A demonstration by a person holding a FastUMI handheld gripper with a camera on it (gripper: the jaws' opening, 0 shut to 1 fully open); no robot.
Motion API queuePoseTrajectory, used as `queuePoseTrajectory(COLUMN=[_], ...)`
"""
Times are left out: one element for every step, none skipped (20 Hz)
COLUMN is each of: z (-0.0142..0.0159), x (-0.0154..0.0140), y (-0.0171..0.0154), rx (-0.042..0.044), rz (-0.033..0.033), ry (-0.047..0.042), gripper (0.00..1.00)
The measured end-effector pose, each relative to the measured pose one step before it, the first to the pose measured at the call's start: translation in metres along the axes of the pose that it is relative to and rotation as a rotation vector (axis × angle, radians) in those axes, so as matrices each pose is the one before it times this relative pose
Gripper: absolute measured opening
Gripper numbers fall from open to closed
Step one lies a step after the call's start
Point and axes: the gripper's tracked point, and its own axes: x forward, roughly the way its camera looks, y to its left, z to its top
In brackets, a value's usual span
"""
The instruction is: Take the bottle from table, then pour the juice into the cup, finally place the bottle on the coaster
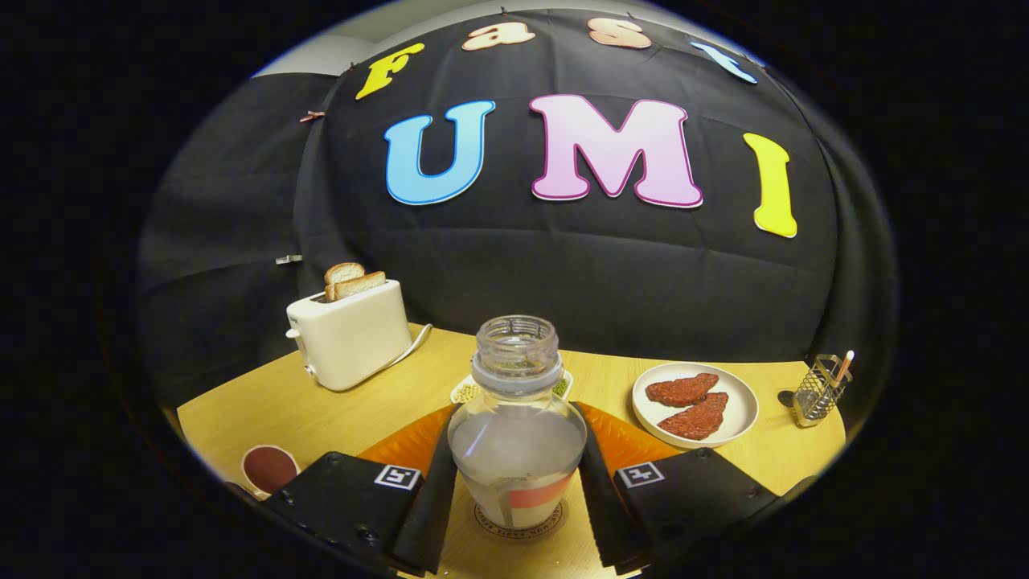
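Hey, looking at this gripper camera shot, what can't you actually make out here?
- Coaster: mostly covered by the bottle standing on it.
- Hand-held gripper: whether its fingers press the bottle or just flank it.
- Cup: partly cut off behind the gripper body.
- Small dish: behind the bottle, contents too small.
- Orange thing: hidden by fingers and bottle.

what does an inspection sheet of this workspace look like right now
surface: wooden table, orange mat under the tongs
job's things: open clear bottle, uncapped, part full, standing on the round coaster; cup beside one finger
clutter: white toaster with two bread slices; plate with two meat pieces; small dish of peas behind the bottle; wire holder
grippers: tongs with a finger on each side of the bottle, contact unclear
cables: toaster cord along the table
surroundings: black cloth wall
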Motion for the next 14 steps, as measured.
queuePoseTrajectory(z=[-0.00306, -0.00329, -0.00247, -0.00407, -0.00333, -0.00285, -0.00278, -0.00392, -0.00006, 0.00209, -0.00144, 0.00016, -0.00293, -0.00343], x=[0.00280, 0.00081, 0.00146, 0.00105, 0.00185, 0.00024, 0.00139, -0.00062, -0.00122, 0.00110, -0.00024, -0.00093, -0.00018, -0.00220], y=[-0.00029, -0.00197, 0.00081, -0.00009, -0.00205, -0.00021, -0.00010, 0.00037, 0.00038, -0.00012, 0.00132, 0.00107, -0.00041, -0.00104], rx=[-0.00069, -0.00176, -0.00146, -0.00480, -0.00514, -0.00276, -0.00045, 0.00212, 0.00115, -0.00157, -0.01006, -0.01056, -0.01534, -0.00941], rz=[-0.00107, -0.00324, 0.00389, -0.00007, -0.00220, 0.00019, 0.00148, 0.00205, -0.00117, -0.00062, 0.00475, 0.00153, 0.00092, -0.00072], ry=[0.00363, 0.00379, 0.00589, 0.00902, 0.00723, 0.00527, 0.00740, 0.00844, -0.00412, -0.00668, 0.00295, -0.00200, 0.00707, 0.01454], gripper=[0.73, 0.74, 0.74, 0.74, 0.74, 0.75, 0.75, 0.76, 0.76, 0.77, 0.77, 0.77, 0.78, 0.79])
